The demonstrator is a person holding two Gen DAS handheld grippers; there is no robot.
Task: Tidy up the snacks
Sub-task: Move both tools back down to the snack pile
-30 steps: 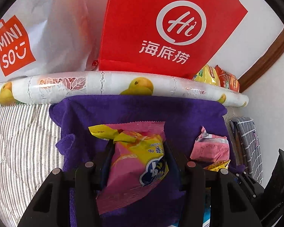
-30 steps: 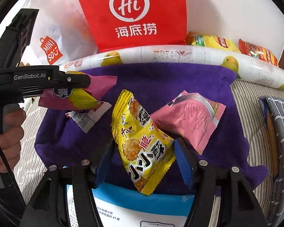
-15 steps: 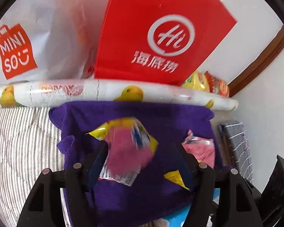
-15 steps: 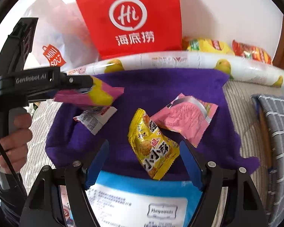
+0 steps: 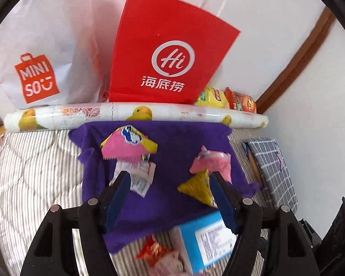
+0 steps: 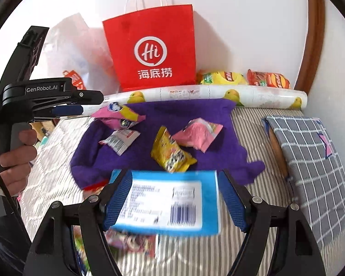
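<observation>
Four snack packets lie loose on the purple cloth (image 6: 209,115). They are a pink-and-yellow packet (image 5: 128,145) (image 6: 119,115), a small white packet (image 5: 138,177) (image 6: 120,139), a yellow packet (image 5: 197,188) (image 6: 172,154) and a pink packet (image 5: 211,163) (image 6: 197,133). My left gripper (image 5: 170,197) (image 6: 92,103) hangs open above the cloth, nothing between its fingers. My right gripper (image 6: 174,197) is also open and empty, above a blue box (image 6: 170,197) (image 5: 207,241) that lies on the bed.
A red paper bag (image 6: 154,50) and a white shopping bag (image 5: 34,46) stand at the wall behind a printed roll (image 6: 218,94). Two chip bags (image 6: 220,78) (image 6: 268,79) lie beside the red bag. A checked pillow (image 6: 310,156) is on the right. More packets (image 5: 154,250) lie near the box.
Both grippers opened and let go: the pink-and-yellow packet and the yellow packet now lie on the cloth. Both hands rose and drew back, bringing the blue box into view.
</observation>
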